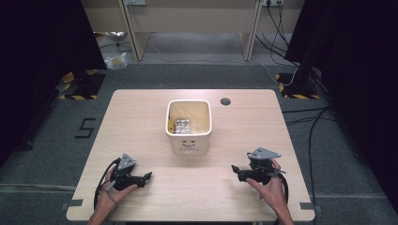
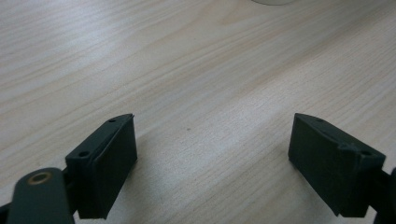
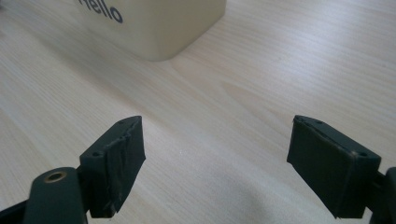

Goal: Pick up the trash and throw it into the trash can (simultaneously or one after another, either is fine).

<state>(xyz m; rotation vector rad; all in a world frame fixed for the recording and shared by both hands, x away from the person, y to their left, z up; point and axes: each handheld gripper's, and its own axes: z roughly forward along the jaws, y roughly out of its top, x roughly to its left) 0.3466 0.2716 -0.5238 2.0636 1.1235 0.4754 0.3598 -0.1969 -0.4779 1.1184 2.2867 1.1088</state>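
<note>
— While both hands rest low on the table point(image 1: 141, 122), how are the tongs?
— Left gripper point(image 2: 212, 163) and right gripper point(image 3: 215, 165) gape wide, holding nothing; the cream bin point(image 1: 188, 140) stands mid-table between them, foil packet point(image 1: 182, 125) inside

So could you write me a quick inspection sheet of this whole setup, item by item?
Surface: light wooden table, with a round hole near its far edge.
Job's things: cream bin at the middle, printed "Hello"; a silvery blister pack lies inside.
Clutter: nothing seen on the table.
Grippers: left tongs and right tongs, hand-held, both open and empty, near the front edge.
Cables: black leads trail from the tongs; more cross the floor.
Surroundings: grey carpet, black curtains, desk legs behind.
</note>
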